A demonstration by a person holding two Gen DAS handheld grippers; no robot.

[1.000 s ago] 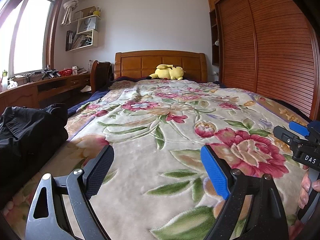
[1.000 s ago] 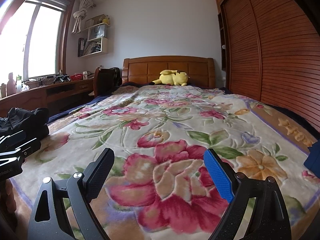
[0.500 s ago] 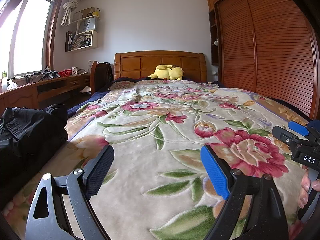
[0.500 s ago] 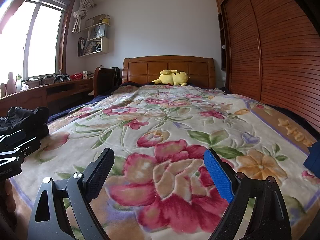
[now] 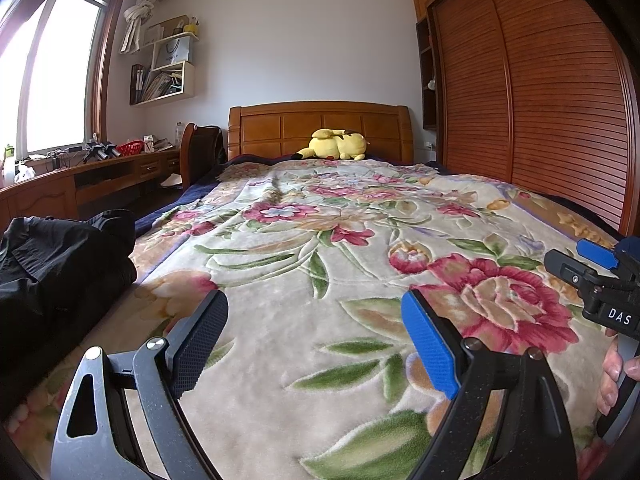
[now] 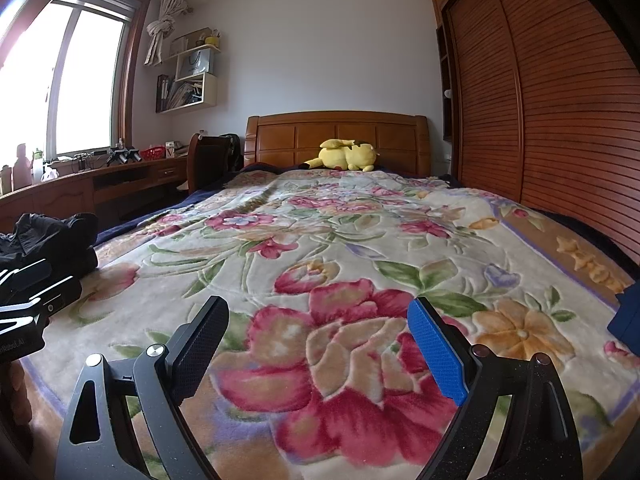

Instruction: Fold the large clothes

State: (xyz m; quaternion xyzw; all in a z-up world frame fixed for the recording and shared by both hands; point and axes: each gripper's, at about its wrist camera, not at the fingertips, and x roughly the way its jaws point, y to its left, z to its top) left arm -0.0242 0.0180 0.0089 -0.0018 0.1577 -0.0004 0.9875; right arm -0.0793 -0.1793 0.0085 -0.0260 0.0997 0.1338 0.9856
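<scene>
left gripper (image 5: pixel 314 340) and right gripper (image 6: pixel 318 344) spread wide, plush floral blanket (image 5: pixel 320 240), crumpled black garment (image 5: pixel 56 256)

change: none visible | both views match the earlier pictures | nothing moved

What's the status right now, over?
Left gripper open, empty. Right gripper open, empty, over the floral blanket. Black clothing heaped at the bed's left edge, untouched. Nothing in the way.
</scene>
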